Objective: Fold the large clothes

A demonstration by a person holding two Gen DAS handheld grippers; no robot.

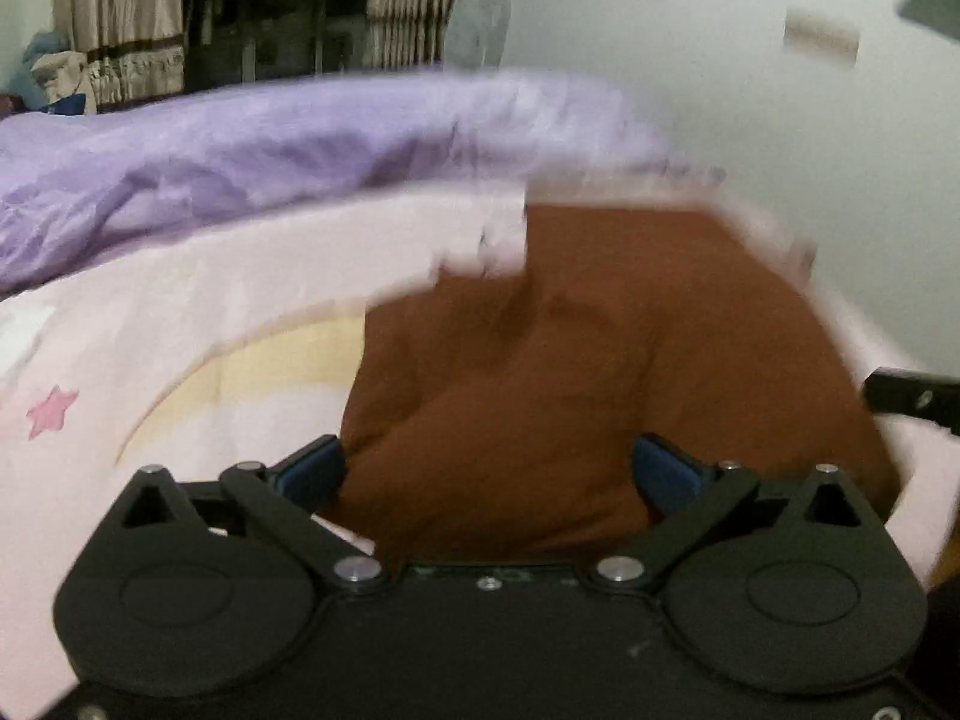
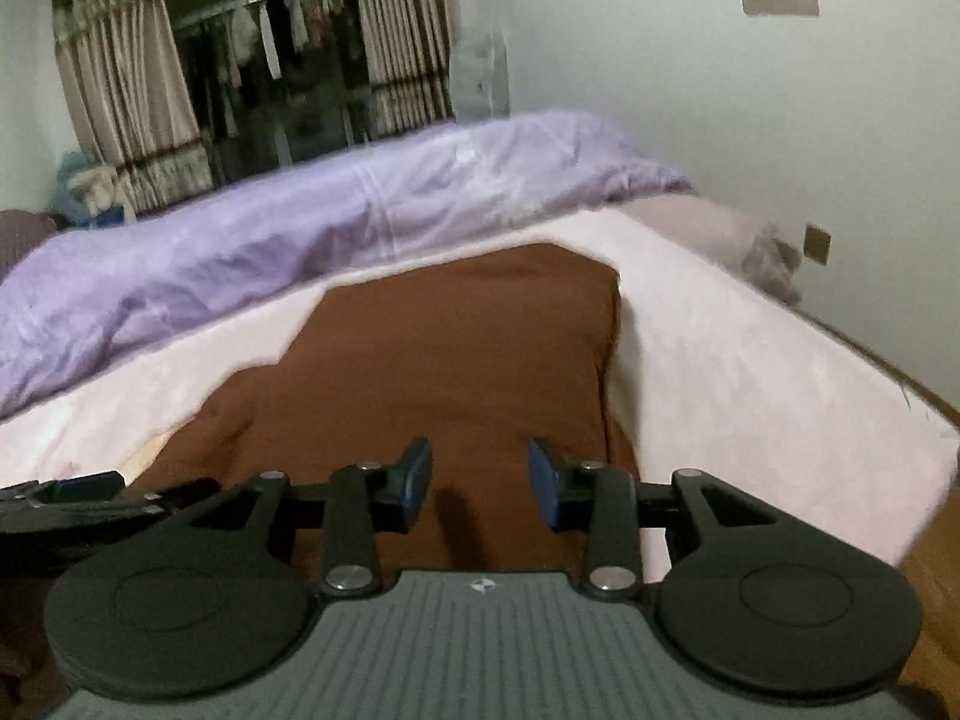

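Note:
A brown garment lies on the pink bed sheet; the left wrist view is motion-blurred. My left gripper is open wide just above the garment's near part, with nothing between its blue pads. In the right wrist view the same brown garment lies folded into a long strip that runs away from me. My right gripper is open over its near end and holds nothing. The left gripper's edge shows at the far left.
A rumpled purple duvet lies along the far side of the bed. The pink sheet ends at the bed's right edge, with wooden floor below. Curtains and a wall stand behind.

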